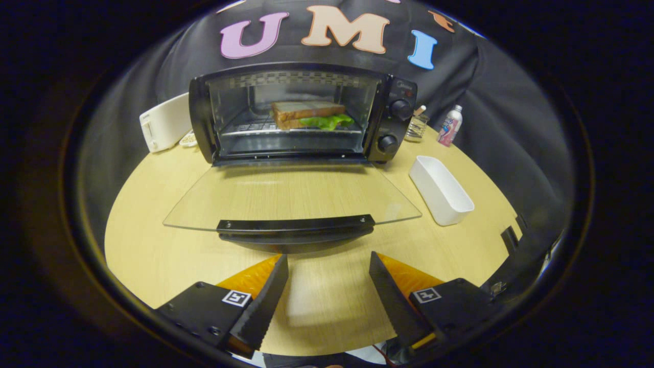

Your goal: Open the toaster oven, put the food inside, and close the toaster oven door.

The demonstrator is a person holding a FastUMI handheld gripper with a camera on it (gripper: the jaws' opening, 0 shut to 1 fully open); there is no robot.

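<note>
- The tool (328, 263) hovers low over the tabletop (153, 245) with its 2 fingers spread wide apart; nothing sits between them and they touch nothing.
- The toaster oven (301, 112) stands straight ahead, well beyond the fingers, at the far side of the tabletop against the booth's dark cloth wall.
- Its glass door (291, 197) is folded fully down and lies flat toward the tool, so the wood grain shows through the pane.
- The door handle (295, 225), a dark bar along the door's near edge, is just ahead of the fingertips and apart from them, roughly centred on the gap between the fingers.
- The food, a sandwich (309, 115) of toasted bread with green lettuce poking out on the right, already rests on the wire rack (245, 125) inside the oven, toward the right of the cavity.
- 2 round knobs (400, 109) sit one above the other on the oven's right-hand panel.
- A white rectangular tray (440, 190) lies on the tabletop to the right of the open door, near it but not touching.
- A white appliance (164, 122) stands just beside the oven's left wall.
- Behind the oven's right side stand a small glass jar (417, 127) and a small bottle (450, 125).
</note>
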